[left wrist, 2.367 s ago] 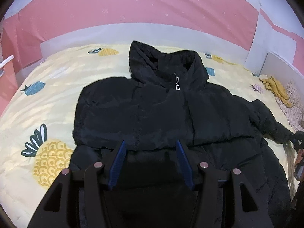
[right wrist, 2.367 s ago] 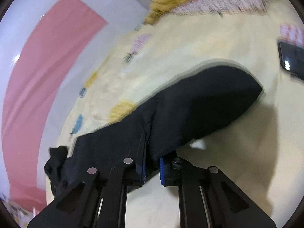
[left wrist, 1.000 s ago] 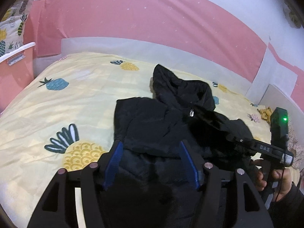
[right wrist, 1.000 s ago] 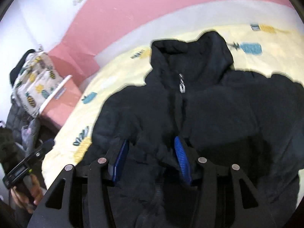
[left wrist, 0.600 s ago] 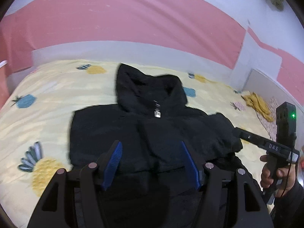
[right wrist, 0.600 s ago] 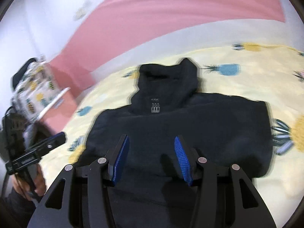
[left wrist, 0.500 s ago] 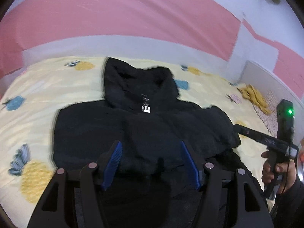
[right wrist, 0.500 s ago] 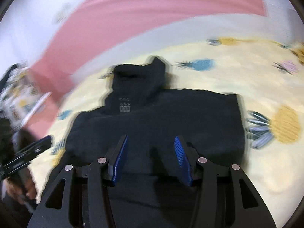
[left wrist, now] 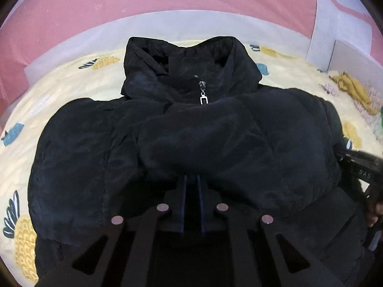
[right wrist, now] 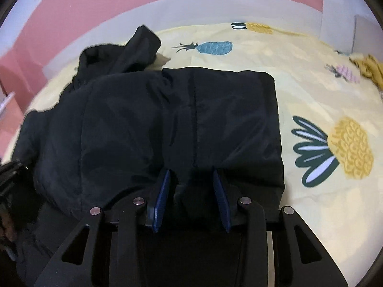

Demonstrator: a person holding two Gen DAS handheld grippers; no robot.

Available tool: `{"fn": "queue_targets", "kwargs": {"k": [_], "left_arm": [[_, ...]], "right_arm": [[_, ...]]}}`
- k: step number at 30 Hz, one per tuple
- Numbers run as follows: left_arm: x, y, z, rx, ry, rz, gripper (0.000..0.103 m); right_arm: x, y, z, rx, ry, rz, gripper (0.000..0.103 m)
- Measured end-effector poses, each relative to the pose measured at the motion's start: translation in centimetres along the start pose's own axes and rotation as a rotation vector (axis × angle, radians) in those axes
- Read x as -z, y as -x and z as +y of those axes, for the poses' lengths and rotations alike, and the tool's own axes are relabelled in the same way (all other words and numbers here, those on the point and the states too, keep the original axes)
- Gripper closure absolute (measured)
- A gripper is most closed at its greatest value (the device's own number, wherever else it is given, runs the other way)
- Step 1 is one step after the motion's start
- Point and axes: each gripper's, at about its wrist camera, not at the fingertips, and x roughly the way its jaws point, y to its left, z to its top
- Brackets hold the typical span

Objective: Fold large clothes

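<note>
A black puffer jacket (left wrist: pixel 215 131) lies face up on the bed, hood (left wrist: pixel 186 59) at the far end, silver zipper pull (left wrist: pixel 203 98) at the collar, both sleeves folded across the chest. My left gripper (left wrist: pixel 191 178) sits low at the sleeve fold. Its jaws are closing, almost together, with black fabric pinched between the pads. In the right wrist view the jacket (right wrist: pixel 143 119) fills the middle. My right gripper (right wrist: pixel 191 173) is at its near edge, jaws closing with a hump of fabric between them and a small gap at the left pad (right wrist: pixel 162 191).
The bed sheet (right wrist: pixel 311 83) is yellow with pineapple prints. A pink and white wall (left wrist: pixel 167 7) runs behind the bed. A mustard cloth (left wrist: pixel 352 86) lies at the far right. The other gripper (left wrist: pixel 359 167) and a hand (left wrist: pixel 373 205) show at the right edge.
The sleeve held earlier now lies across the chest. Both grippers dropped closer to the jacket. The left jaws went from wide to nearly together, and the right jaws narrowed around fabric.
</note>
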Motion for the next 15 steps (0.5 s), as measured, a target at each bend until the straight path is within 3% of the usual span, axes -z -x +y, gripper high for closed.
{"fn": "queue_targets", "kwargs": {"k": [3,8,10,15], "left_arm": [[-0.4,1.5,0.2,-0.002,0.000,0.010,0.092],[-2.7,4.8,0.9,0.032,0.016,-0.077,0.092],[-4.1,4.2,0.9,0.011,0.010,-0.095,0.091],[-4.9,-2.1,3.5,-0.063,0.019,0.017,0.091]], "right_arm": [[-0.6,1.6,-0.5,0.002,0.001,0.001,0.065],[-2.9,5.5,-1.9,-0.045,-0.035,-0.113,0.065],[-4.3,5.0,-2.0,-0.039,-0.041,-0.114,0.065],[-6.4,0.1,-1.9,-0.015,-0.048,-0.043,0.065]]}}
